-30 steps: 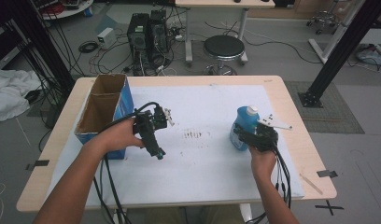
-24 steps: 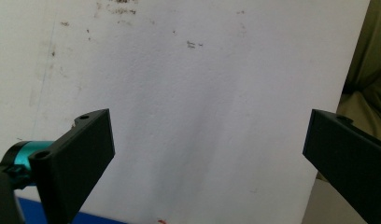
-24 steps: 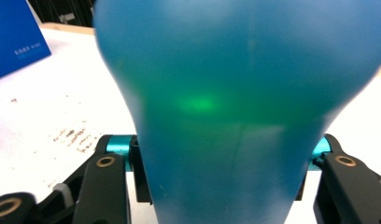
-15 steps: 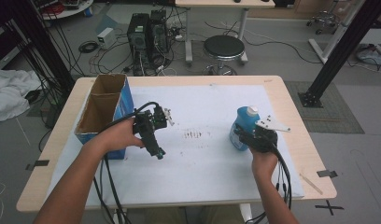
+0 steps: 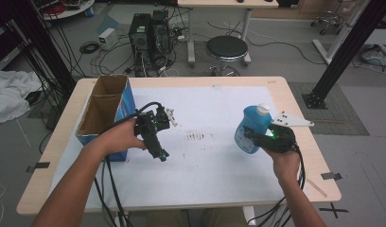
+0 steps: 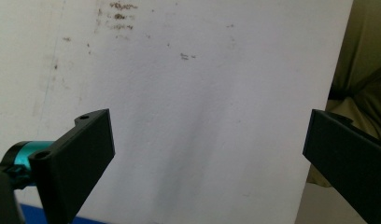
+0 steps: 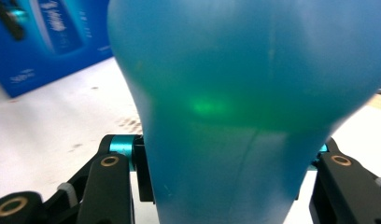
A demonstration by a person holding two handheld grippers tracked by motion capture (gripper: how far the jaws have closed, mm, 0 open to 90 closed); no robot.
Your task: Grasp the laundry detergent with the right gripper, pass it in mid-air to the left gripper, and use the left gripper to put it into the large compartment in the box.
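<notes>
Blue bottle (image 5: 251, 128), lifted slightly and tilted since a second ago, is clamped by right gripper (image 5: 269, 140), right of cardboard box (image 5: 104, 116); left gripper (image 5: 155, 137) is held open, empty.

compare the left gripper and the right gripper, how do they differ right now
The left gripper is open with nothing between its jaws; the right gripper is shut on the blue bottle. The left gripper sits by the open cardboard box and points down at the white table cover; the right gripper is at the table's right side. Both are black, hand-held, and trail cables.
</notes>
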